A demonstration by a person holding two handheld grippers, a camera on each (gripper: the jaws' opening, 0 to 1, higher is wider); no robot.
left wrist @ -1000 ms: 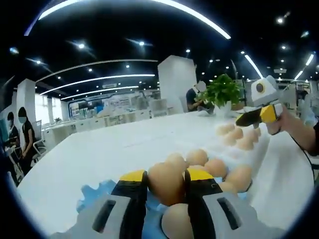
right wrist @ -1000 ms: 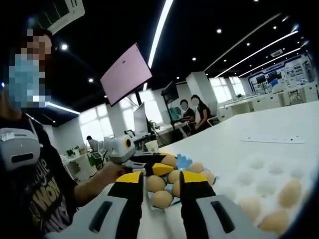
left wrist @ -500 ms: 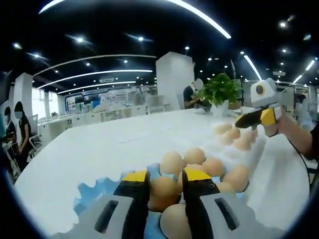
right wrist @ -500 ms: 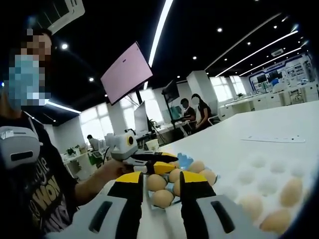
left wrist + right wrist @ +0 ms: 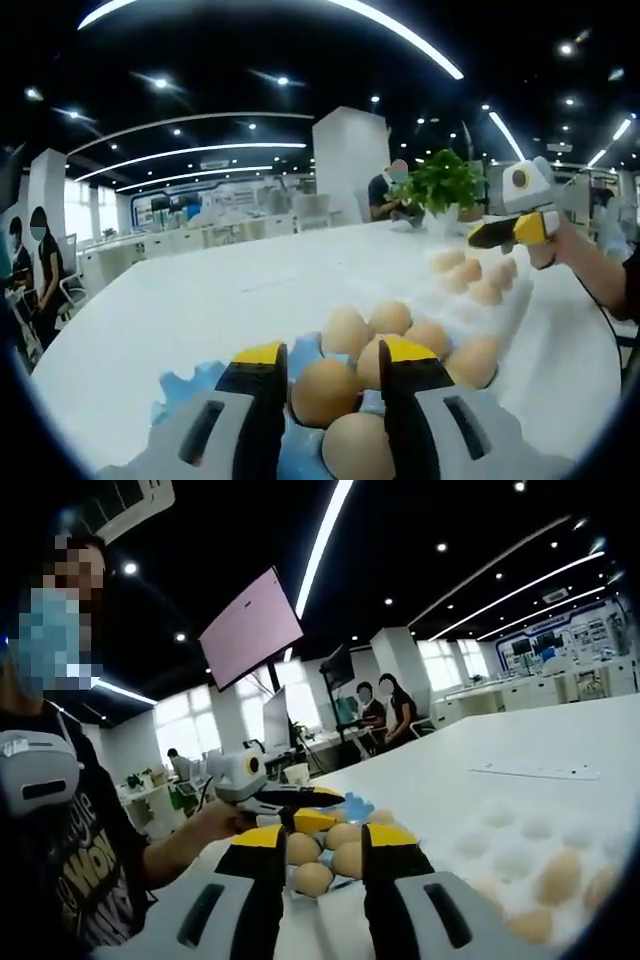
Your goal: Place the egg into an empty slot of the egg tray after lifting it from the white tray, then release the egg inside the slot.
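Since the earlier frames, the left gripper [image 5: 330, 370] has spread its jaws: they were clamped on a brown egg [image 5: 323, 391], and now show a gap on both sides of it. We judge the egg released; it sits low between the jaws in the blue egg tray [image 5: 178, 395], which lies near the table's [image 5: 180, 300] closer edge in the left gripper view. Whether it rests fully seated in a slot we cannot tell.

Largest to smallest: the white table; the white tray [image 5: 520, 840] with a few eggs left in its dimples, well apart from the blue tray; the blue tray, crowded with eggs; the single egg.

The right gripper [image 5: 325, 855] hangs above the table, jaws apart, holding nothing.

Handling, as we judge it: an egg is light, rigid, smooth and brittle. Take it across its widest middle with light closure, lift straight, avoid knocking neighbours.
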